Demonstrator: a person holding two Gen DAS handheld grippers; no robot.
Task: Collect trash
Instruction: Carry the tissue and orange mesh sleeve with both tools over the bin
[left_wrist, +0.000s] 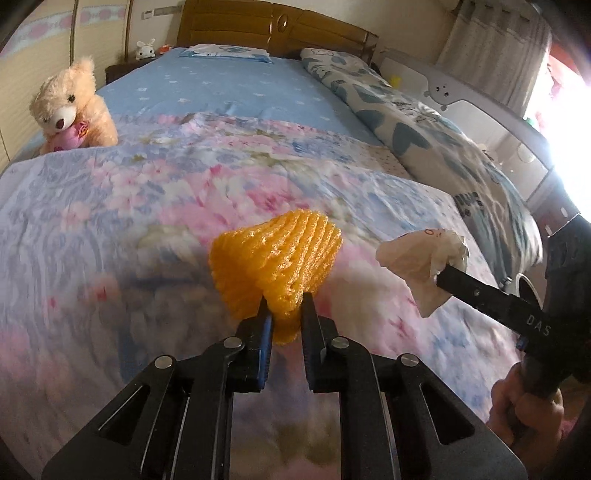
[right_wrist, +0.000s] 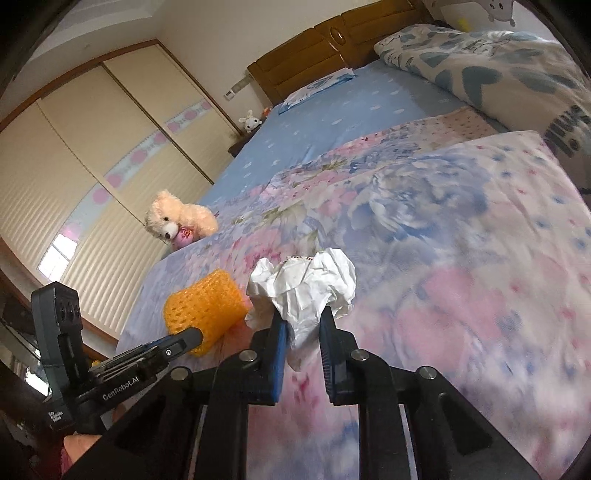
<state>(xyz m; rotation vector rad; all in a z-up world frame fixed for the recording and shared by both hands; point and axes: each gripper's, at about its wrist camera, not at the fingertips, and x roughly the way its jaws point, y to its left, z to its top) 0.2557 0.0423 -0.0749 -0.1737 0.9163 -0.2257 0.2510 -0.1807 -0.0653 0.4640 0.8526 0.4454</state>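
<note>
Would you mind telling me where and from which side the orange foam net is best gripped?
Grip the foam net at its narrow pinched end, coming from the near side along the bed. It flares wide at the far end, so only the tapered end fits a claw; the left claw is shut there.

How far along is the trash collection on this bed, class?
Done: both pieces are picked up. In hand: the left tongs pinch the orange foam net; the right tongs pinch the crumpled white paper. Left: dropping both somewhere; no bin is in view. No other trash shows on the floral quilt.
</note>
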